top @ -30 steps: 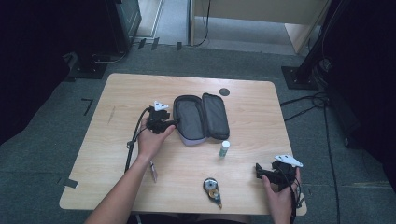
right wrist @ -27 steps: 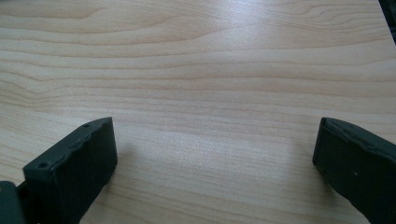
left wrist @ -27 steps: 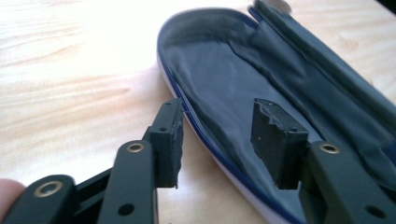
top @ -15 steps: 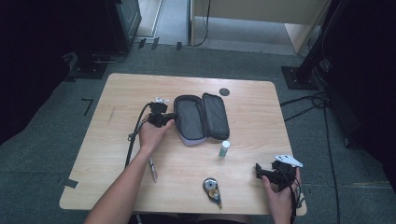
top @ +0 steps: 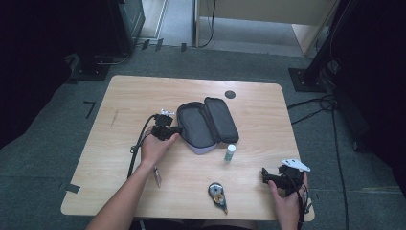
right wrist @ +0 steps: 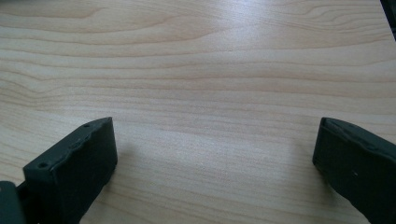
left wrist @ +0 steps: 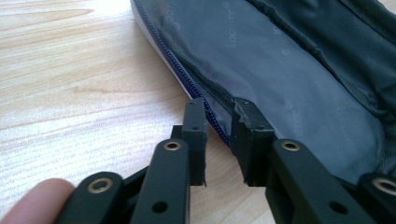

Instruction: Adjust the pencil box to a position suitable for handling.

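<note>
Lying open at frame centre of high view: dark grey fabric zip pencil case [top: 207, 123], two soft oblong halves side by side, long axis running from lower left toward upper right. Left hand-held gripper [left wrist: 218, 122] at case's left rim, jaws narrowly apart, straddling blue zipper edge [left wrist: 196, 88], one inside on smooth woven lining, one outside; not clenched. Right hand-held gripper [top: 265, 175] at lower right, jaws spread wide, released, over bare pale wood-grain counter [right wrist: 201, 79]. Small white cylindrical bottle [top: 230, 152] upright just below case.
</note>
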The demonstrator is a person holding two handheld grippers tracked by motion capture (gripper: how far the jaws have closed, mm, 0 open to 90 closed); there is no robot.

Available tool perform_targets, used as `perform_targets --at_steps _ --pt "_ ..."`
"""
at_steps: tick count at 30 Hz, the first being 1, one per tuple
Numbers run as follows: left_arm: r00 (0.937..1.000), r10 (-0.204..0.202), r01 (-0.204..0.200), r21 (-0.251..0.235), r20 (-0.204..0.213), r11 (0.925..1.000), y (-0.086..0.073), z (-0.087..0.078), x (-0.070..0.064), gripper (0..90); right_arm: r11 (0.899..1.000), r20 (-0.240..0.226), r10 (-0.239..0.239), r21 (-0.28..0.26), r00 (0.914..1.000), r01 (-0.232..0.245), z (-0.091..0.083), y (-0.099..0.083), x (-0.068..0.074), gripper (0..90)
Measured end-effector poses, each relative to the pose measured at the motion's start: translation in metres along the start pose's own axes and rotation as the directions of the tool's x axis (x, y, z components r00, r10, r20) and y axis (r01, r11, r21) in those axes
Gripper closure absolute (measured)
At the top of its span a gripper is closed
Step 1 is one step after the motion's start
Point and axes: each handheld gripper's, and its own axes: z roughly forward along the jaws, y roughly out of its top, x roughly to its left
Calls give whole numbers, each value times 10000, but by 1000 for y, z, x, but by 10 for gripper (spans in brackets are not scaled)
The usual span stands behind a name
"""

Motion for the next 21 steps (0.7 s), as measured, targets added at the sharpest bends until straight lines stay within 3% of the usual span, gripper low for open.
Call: perform_targets --at_steps 4,8,17,21 --pt "9981 206 -255 -834 -586 9962 6 -3 8 543 10000 -4 -1 1 10000 1 0 0 0 0" --pt "9964 -87 -27 -1338 -848 9910 20 -1 20 507 10000 0 -2 0 10000 2 0 0 0 0" --pt "9940 -192 7 -1696 -1074 9855 47 16 35 551 10000 -5 0 2 10000 0 0 0 0 0" --pt "9942 -50 -129 -1660 -1072 9860 54 25 33 598 10000 -6 -1 0 10000 1 0 0 0 0"
